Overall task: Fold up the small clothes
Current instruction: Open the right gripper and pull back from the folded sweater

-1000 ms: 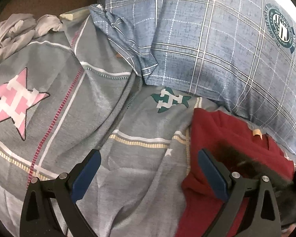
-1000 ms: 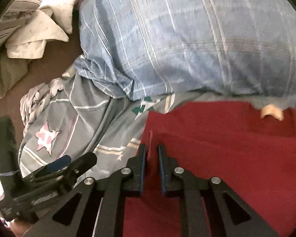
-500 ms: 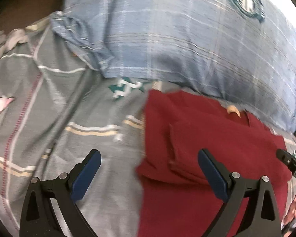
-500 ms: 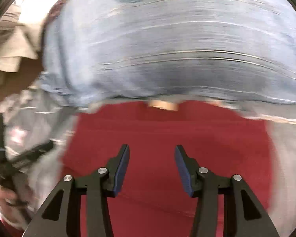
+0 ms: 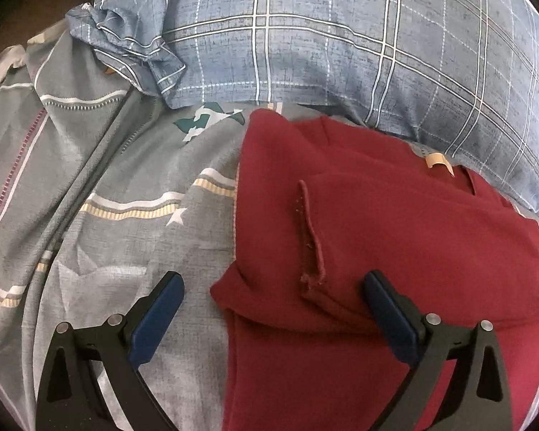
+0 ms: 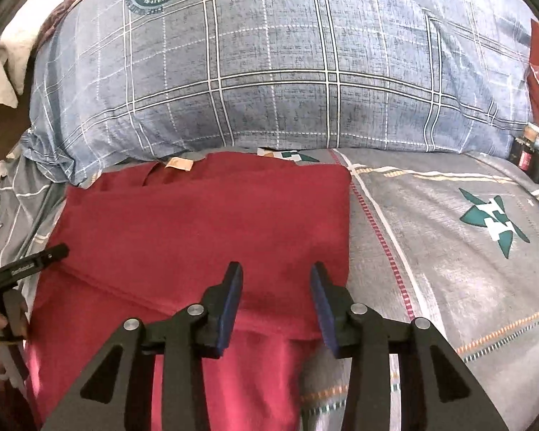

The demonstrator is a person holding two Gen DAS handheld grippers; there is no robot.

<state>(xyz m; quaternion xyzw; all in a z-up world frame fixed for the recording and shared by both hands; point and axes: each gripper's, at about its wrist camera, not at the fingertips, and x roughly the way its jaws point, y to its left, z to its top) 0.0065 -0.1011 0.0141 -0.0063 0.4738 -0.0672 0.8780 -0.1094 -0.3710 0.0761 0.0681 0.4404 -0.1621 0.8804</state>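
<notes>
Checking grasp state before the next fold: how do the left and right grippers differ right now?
Opening: the left gripper is spread wide, the right gripper open more narrowly.
Position: the left straddles the left edge of the red garment, one finger over the grey bedsheet; the right has both fingers over red cloth near the garment's right edge.
Shared: both open, holding nothing.

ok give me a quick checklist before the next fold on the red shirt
1. Left hand-held gripper open, holding nothing: ok.
2. Right hand-held gripper open, holding nothing: ok.
3. Red shirt lying flat on the grey bedsheet: ok.
4. Sleeve already folded in across the body: ok.
5. Top edge free of the blue plaid pillow: cannot tell, they meet at the collar.
6. Bottom hem straight: cannot tell, out of view.
</notes>
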